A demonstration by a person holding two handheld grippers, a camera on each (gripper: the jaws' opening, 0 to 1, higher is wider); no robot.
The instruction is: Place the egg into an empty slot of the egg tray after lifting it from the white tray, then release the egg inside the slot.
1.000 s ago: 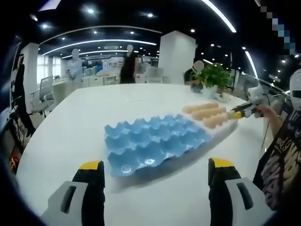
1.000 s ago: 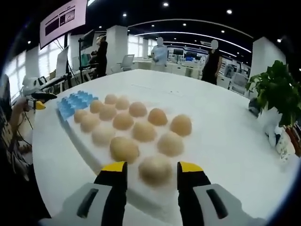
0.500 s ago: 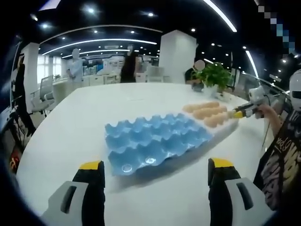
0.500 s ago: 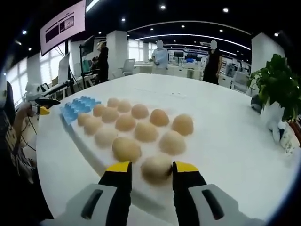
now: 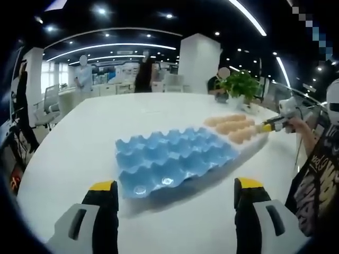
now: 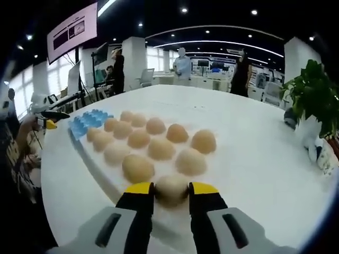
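Our right gripper (image 6: 170, 189) has its yellow-tipped jaws pinching the pale, rounded egg (image 6: 170, 187) nearest us among the tan eggs on the white tray (image 6: 100, 172), which seems, in the blur, barely raised. Our left gripper (image 5: 175, 190) hovers with jaws spread wide before the empty blue moulded egg tray (image 5: 172, 159) on the white surface (image 5: 79, 143).

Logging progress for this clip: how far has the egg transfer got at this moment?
Early stage. Done: the right gripper has its jaws against the nearest egg on the white tray. In hand: the grasp itself; the egg looks unlifted, level with its neighbours. Left: lift, carry to the blue egg tray, whose visible slots look empty, and release. The left gripper is open, hovering before that tray.
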